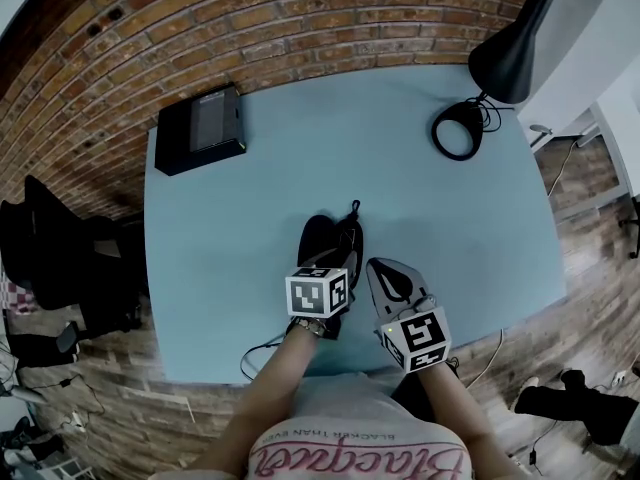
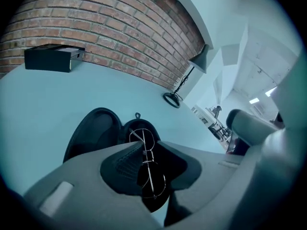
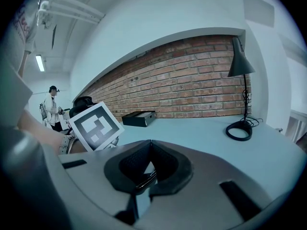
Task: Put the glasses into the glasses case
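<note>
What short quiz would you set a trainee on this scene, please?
1. True or false: the case lies open.
2. The left claw is: A empty, B shut on the glasses, C wide open.
3. Fill in: the lamp stands at the table's far ___ corner.
Key: 1 true; 2 B; 3 right.

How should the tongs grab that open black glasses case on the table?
Probably by the rim of one open half of the glasses case, coming down from above to pinch across its wall. It lies opened flat on the table, so a whole half looks too wide to span, but the rim is thin and stands up.
</note>
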Motion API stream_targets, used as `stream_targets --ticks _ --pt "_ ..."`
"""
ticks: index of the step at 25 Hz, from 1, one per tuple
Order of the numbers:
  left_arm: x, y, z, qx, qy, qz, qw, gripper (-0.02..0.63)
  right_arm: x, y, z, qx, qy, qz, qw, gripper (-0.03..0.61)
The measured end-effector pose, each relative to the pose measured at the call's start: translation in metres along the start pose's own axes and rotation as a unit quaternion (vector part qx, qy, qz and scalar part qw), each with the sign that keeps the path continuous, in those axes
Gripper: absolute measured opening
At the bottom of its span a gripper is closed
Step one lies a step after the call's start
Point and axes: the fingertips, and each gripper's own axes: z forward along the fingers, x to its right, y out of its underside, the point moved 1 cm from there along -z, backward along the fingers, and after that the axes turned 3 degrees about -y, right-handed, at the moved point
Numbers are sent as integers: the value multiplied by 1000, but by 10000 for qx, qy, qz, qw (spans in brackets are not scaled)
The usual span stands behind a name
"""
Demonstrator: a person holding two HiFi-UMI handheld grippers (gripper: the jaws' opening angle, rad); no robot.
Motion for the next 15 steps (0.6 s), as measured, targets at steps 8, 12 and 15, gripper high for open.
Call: stream_targets --ticks 8,12,15 --pt "8 -30 -40 757 150 260 9967 71 -9 -11 -6 146 39 -115 9998 11" --pt "17 -54 -76 1394 204 765 9871 71 -19 -20 -11 288 33 -214 9994 11" --pt "27 -69 -104 1820 241 1184 9758 69 -25 -28 -16 396 51 -310 9987 11"
